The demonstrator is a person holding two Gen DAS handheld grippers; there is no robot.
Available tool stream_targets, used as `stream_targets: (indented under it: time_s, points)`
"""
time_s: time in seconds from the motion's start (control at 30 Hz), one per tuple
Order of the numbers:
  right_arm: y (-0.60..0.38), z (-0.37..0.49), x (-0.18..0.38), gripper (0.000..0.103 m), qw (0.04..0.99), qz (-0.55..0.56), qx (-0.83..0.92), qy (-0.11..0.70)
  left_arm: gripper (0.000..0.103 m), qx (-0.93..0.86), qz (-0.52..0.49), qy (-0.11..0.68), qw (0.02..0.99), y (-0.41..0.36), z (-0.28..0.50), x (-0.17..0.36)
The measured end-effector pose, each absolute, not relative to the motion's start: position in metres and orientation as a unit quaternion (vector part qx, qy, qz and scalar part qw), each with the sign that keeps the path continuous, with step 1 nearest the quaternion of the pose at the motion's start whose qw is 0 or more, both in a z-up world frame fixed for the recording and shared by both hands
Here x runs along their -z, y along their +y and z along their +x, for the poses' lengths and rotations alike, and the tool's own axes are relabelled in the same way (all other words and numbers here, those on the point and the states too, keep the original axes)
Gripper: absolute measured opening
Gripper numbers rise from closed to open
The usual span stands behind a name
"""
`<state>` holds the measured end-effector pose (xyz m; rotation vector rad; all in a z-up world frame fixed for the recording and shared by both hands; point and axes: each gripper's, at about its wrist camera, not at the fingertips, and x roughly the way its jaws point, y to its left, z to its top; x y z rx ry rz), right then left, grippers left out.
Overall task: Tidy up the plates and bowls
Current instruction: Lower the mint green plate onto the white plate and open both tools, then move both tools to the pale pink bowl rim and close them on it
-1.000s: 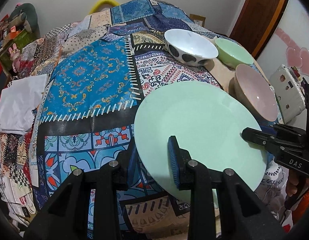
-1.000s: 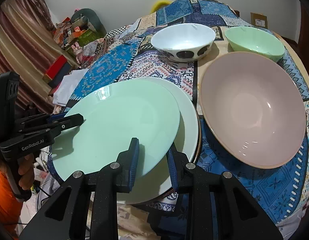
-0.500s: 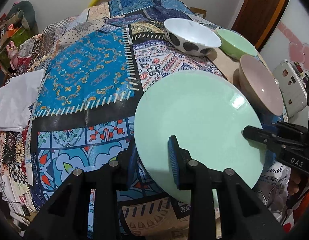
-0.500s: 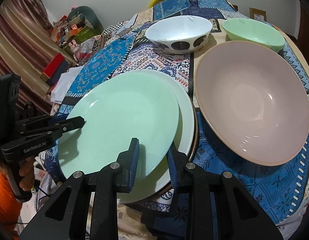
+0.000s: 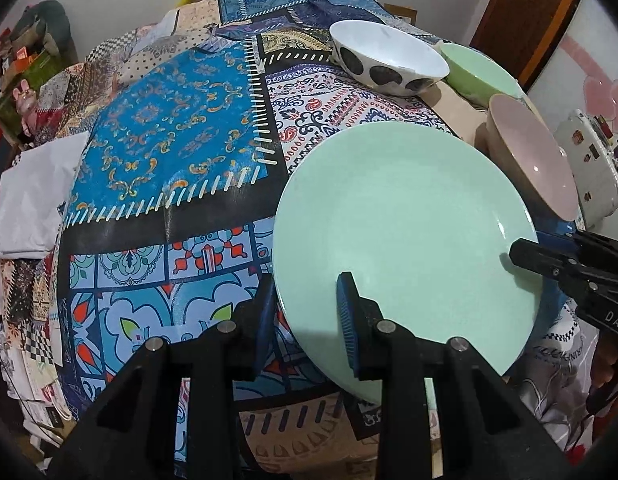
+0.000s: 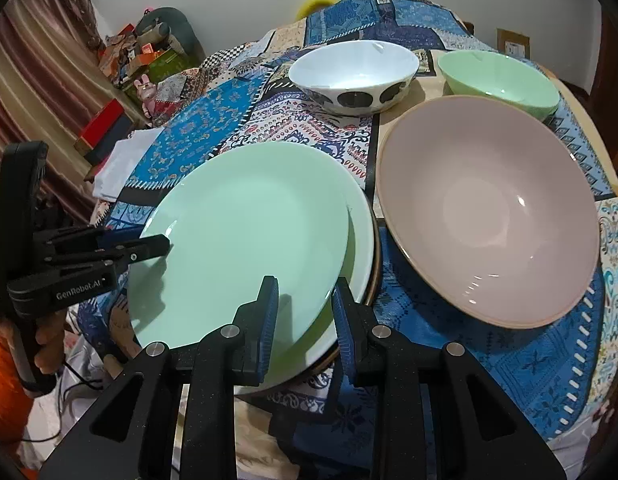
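Left gripper [image 5: 305,316] pinching the near rim of the mint-green plate [image 5: 405,240]; right gripper [image 6: 303,316] pinching its other edge, blue pads either side of the rim. Best lowered level and slowly, centred on the pale plate [image 6: 359,236] just beneath, releasing both together. Pink bowl [image 6: 489,208] just beside; spotted white bowl [image 6: 353,76] and green bowl [image 6: 501,80] beyond.

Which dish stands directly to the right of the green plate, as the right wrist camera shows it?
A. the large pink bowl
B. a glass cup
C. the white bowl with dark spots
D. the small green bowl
A: in the right wrist view the large pink bowl sits on the cloth just right of the green plate, while the spotted bowl and the small green bowl stand farther back.
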<state>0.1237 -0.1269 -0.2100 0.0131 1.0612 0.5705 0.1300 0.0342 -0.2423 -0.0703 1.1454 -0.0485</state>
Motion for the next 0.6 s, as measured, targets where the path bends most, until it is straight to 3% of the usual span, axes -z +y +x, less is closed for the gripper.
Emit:
stream_targets:
  time_s: [0.37,0.47,0.6]
  points:
    - [-0.154,0.115,0.180,0.025,0.858,-0.014,-0.240,0.453,0.035,0.012,-0.013,0.507,0.862,0.029,0.127,0.207]
    - [-0.170,0.116,0.165,0.027,0.873,-0.010,-0.225,0.433,0.044,0.017,-0.015,0.490,0.871,0.023,0.128,0.189]
    - [-0.190,0.118,0.151,0.039,0.889,-0.004,-0.202,0.410,0.060,0.027,-0.009,0.463,0.886,0.006,0.132,0.165]
